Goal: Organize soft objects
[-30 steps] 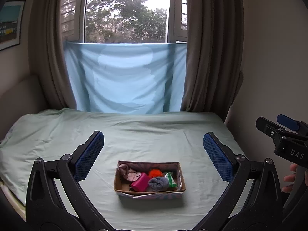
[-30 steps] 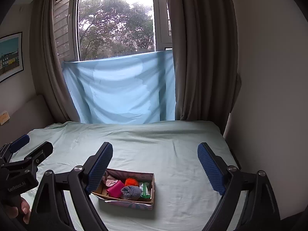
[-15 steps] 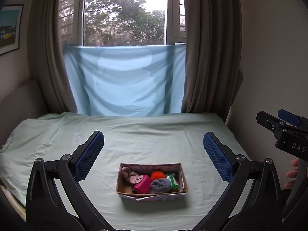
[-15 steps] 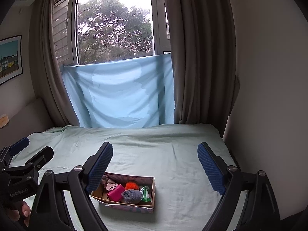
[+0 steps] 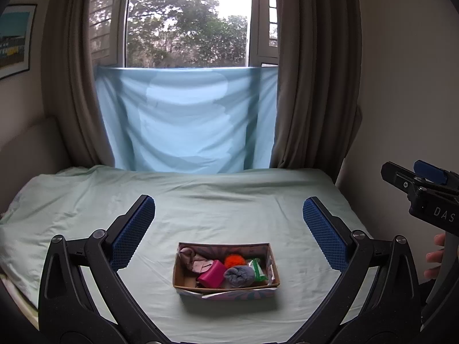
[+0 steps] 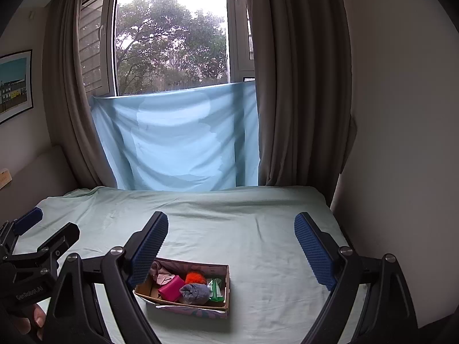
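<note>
A small cardboard box (image 5: 183, 281) (image 6: 227, 286) sits on the pale green bed sheet (image 5: 229, 200). It holds a pink cloth (image 5: 198, 262), a magenta roll (image 5: 212, 276) (image 6: 171, 287), an orange fluffy ball (image 5: 234, 260) (image 6: 195, 277), a grey rolled sock (image 5: 239, 275) (image 6: 195, 292) and a green packet (image 5: 258, 269) (image 6: 215, 288). My left gripper (image 5: 229, 233) is open and empty, held well above and in front of the box. My right gripper (image 6: 231, 253) is open and empty, above the box's right side. Each gripper shows at the edge of the other's view.
The bed sheet (image 6: 243, 223) stretches to a blue cloth (image 5: 186, 120) hung below the window. Brown curtains (image 5: 309, 86) hang at both sides. A wall (image 6: 401, 143) borders the bed on the right; a padded headboard (image 5: 28, 143) stands at the left.
Both grippers have risen and pulled back a little from the box, so it sits lower in both views. Both stay open and empty.
</note>
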A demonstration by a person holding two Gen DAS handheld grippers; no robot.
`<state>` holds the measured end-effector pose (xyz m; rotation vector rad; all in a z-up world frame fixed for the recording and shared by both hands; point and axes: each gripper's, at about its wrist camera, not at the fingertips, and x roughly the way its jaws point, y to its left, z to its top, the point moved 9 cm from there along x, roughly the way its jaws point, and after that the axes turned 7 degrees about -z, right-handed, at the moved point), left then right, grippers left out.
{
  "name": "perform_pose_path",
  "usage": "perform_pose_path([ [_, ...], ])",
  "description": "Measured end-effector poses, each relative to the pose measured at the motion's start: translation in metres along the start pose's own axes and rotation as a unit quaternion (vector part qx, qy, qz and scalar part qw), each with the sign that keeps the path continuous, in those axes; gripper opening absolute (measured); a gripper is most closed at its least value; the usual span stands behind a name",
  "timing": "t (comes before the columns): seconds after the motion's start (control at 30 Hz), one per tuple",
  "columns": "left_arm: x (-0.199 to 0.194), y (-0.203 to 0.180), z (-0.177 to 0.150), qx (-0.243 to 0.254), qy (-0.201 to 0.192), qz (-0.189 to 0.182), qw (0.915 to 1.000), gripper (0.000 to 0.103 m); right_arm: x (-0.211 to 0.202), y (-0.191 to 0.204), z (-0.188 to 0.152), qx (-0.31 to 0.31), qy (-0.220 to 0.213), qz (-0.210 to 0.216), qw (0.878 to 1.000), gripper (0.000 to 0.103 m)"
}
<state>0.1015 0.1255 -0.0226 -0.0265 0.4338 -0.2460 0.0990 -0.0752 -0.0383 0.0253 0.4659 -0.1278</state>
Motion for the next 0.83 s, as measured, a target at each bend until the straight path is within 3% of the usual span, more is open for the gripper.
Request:
perform_pose_path([
  [0.57, -0.003, -0.007, 0.001, 0.022, -0.020, 0.019, 0.9994, 0.103, 0.002, -0.005, 0.001, 0.007, -0.005, -0.017, 1.000, 0.088],
  [0.83, 0.011, -0.010, -0.004, 0.019, -0.015, 0.000, 0.9997, 0.103, 0.015, -0.008, -0.007, 0.007, 0.012, -0.027, 1.000, 0.088],
])
